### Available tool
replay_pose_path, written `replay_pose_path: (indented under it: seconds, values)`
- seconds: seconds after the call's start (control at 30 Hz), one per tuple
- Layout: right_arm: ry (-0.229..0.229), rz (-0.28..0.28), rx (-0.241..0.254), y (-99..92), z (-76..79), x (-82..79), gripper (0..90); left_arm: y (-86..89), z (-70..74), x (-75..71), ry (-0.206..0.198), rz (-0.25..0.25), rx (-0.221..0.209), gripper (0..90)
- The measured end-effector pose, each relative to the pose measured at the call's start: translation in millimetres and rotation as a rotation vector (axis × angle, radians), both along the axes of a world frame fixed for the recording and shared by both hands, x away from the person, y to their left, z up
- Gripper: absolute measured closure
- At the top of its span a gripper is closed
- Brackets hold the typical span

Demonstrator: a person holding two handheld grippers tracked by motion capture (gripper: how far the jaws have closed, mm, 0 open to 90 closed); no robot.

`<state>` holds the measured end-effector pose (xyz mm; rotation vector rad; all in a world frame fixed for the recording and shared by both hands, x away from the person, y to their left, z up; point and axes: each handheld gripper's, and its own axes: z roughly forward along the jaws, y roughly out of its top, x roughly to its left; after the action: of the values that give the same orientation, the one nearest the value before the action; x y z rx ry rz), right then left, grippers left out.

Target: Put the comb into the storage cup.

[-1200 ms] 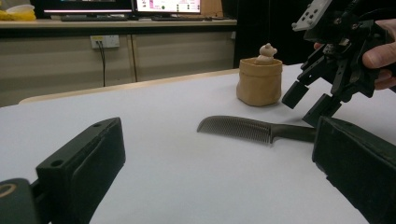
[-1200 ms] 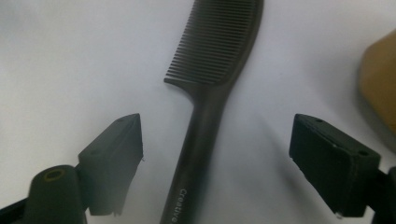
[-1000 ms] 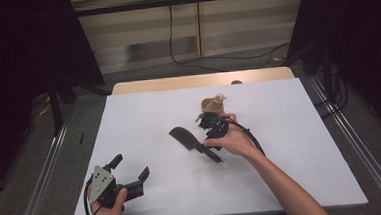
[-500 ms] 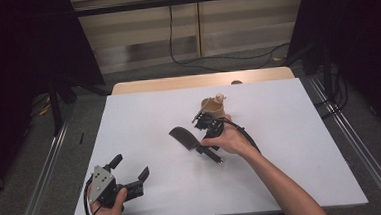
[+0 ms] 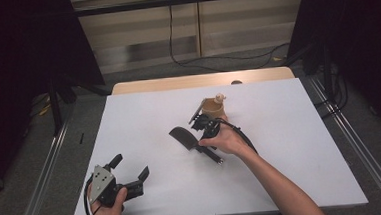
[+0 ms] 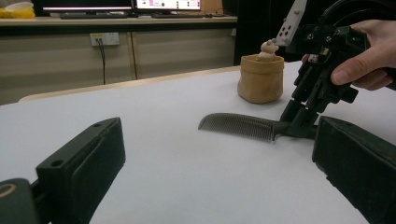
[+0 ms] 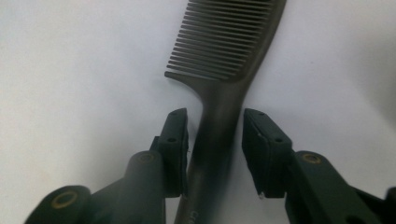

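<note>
Two jaws of right tool (image 7: 215,140) straddle comb (image 7: 229,70) handle w/ gaps, unclenched; left tool (image 5: 132,173) released.

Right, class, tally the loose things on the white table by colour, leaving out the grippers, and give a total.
Black: 1, the comb
Tan: 1, the small pot with a little figure poking out of its top
Total: 2
</note>
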<state>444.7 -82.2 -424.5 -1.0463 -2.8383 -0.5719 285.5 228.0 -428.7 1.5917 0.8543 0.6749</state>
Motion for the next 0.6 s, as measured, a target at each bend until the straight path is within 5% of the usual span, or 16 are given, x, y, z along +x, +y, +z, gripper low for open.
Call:
replay_pose_path:
  seconds: [0.2,0.6]
  values:
    - [-0.003,-0.01,-0.041,5.4,-0.5,0.9,66.5,0.6,0.7,-0.4,-0.004,0.0,0.003,2.8]
    - [-0.003,-0.025,-0.035,2.8,-1.5,1.9,72.6,-0.3,0.1,0.4,0.001,-0.004,0.005,2.7]
